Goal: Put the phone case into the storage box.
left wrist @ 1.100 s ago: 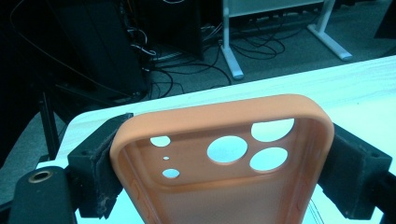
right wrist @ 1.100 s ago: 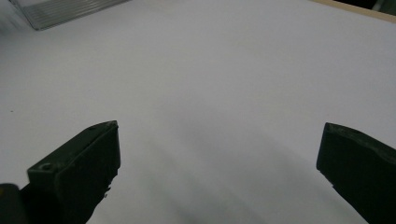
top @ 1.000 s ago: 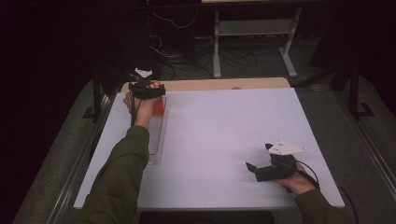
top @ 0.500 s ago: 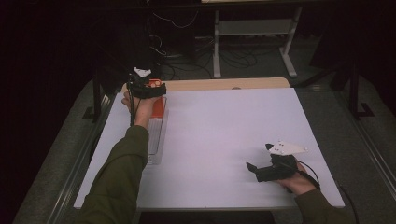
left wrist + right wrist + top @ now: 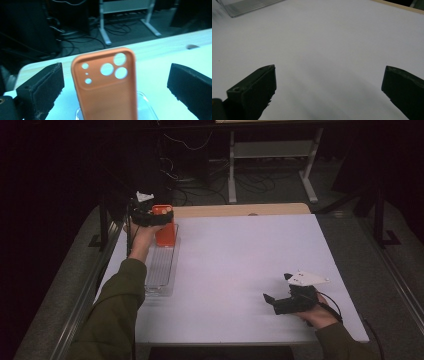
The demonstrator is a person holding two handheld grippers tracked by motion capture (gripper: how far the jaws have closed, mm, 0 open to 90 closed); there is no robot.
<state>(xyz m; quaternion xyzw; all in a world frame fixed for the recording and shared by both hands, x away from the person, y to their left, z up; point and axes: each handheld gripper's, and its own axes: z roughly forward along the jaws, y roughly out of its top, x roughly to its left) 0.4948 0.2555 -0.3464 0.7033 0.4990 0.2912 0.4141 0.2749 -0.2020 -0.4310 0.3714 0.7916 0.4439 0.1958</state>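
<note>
We saw the left gripper [image 5: 115, 82] with its jaws just opened wide around the orange phone case [image 5: 107, 85], neither pad touching it. The case stood upright at the far end of the clear ribbed tray [image 5: 160, 270] near the table's left edge. The right gripper [image 5: 275, 296] rested low over the white table [image 5: 240, 255], jaws wide, nothing between them.

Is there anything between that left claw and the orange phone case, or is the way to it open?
Nothing visible blocks it. The orange phone case stands upright in the clear rack, right between the jaws of the left gripper, which have just been opening and stand apart from it on both sides, touching nothing.
</note>
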